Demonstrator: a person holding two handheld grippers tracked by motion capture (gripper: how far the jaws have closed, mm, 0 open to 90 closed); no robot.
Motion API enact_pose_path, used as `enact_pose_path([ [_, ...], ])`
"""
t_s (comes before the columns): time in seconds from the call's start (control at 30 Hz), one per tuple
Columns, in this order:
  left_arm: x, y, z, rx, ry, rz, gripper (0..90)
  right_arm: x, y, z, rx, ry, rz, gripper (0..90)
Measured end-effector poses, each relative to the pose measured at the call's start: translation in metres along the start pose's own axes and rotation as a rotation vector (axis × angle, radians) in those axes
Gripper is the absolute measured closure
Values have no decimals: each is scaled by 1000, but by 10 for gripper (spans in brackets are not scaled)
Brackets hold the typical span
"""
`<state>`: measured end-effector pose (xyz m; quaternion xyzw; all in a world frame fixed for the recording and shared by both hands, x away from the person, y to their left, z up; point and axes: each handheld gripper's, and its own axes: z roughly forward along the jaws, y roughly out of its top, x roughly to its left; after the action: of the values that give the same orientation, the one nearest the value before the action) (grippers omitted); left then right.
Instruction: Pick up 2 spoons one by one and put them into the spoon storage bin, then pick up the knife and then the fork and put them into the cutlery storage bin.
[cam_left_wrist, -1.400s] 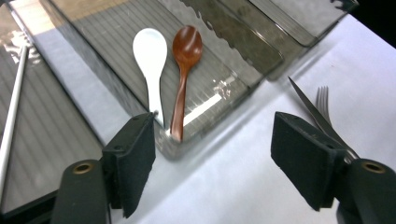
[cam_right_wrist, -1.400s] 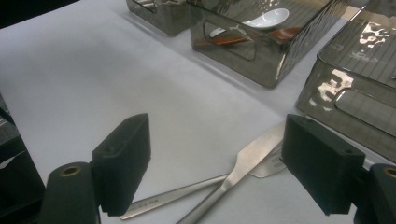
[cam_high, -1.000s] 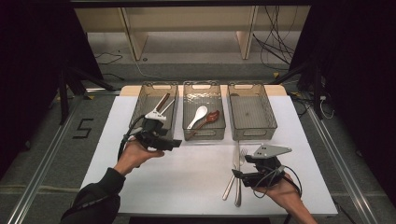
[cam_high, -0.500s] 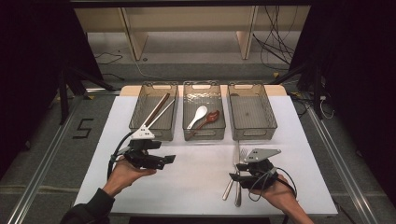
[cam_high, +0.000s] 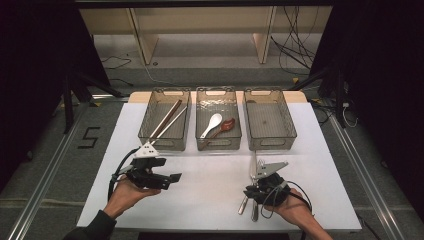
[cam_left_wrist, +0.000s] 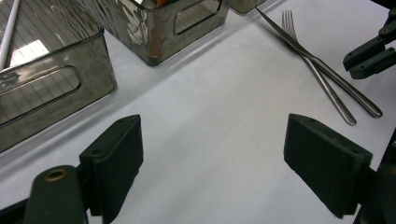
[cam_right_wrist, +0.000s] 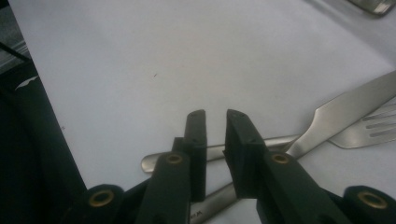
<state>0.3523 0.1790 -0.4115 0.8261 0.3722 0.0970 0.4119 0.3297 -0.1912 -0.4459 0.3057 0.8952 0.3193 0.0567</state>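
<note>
The left gripper (cam_left_wrist: 233, 149) hangs with its jaws spread wide and nothing between them, the knife (cam_left_wrist: 327, 72) and fork (cam_left_wrist: 337, 104) lying crossed well beyond its right jaw, so it should simply stay clear. The right gripper (cam_right_wrist: 215, 126) has just been closing its jaws to a narrow slit directly over the crossed handles, which run under and behind the tips. Whether either handle is pinched I cannot tell. A clean pick probably calls for the pads to straddle one handle alone, squarely across its width, before lifting, so the other piece stays flat.
</note>
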Motion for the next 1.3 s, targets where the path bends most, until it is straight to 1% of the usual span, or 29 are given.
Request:
enact_pose_path([
  [0.07,-1,0,-1,1,10,10,193,0,-1,2,16,6,-11,832],
  [0.17,-2,-2,-2,0,6,3,191,0,-1,4,23,9,-16,860],
  [0.2,-2,-2,-2,4,5,10,190,1,-1,5,30,11,-11,868],
  [0.3,-3,-3,-3,1,2,12,190,1,-1,6,33,11,-19,879],
  [0.37,-3,-4,-3,2,1,5,189,1,-1,7,35,14,-25,884],
  [0.4,-3,-4,-3,10,2,11,188,1,-1,8,40,15,-25,887],
  [0.47,-4,-5,-3,16,5,11,186,1,-1,10,52,18,-34,897],
  [0.5,-4,-5,-4,15,4,12,185,2,-1,11,61,23,-19,899],
  [0.53,-5,-5,-4,12,3,12,185,1,-1,12,66,22,-33,900],
  [0.6,-5,-5,-4,10,-1,11,185,0,-2,13,75,24,-36,900],
  [0.67,-5,-6,-5,16,3,17,185,0,-3,14,78,32,-29,900],
  [0.73,-6,-6,-5,11,4,19,185,-1,-3,14,87,32,-33,900],
  [0.83,-6,-6,-6,1,3,13,185,-1,-3,14,103,40,-31,900],
  [0.93,-6,-7,-7,4,8,15,185,0,-4,15,122,43,-33,900],
  [1.03,-6,-7,-8,1,10,14,185,0,-5,15,125,43,-40,900],
  [1.07,-6,-7,-8,1,11,14,185,1,-5,15,137,49,-26,900],
  [1.13,-5,-7,-8,2,11,14,185,0,-6,17,153,42,-51,900],
  [1.2,-5,-7,-8,4,9,14,185,-1,-7,18,164,51,-50,900],
  [1.23,-5,-7,-7,7,12,15,185,-1,-7,18,171,47,-55,900],
  [1.27,-5,-7,-7,13,15,21,185,0,-7,19,178,49,-56,900],
  [1.3,-5,-8,-7,12,17,19,185,0,-7,20,187,47,-70,900],
])
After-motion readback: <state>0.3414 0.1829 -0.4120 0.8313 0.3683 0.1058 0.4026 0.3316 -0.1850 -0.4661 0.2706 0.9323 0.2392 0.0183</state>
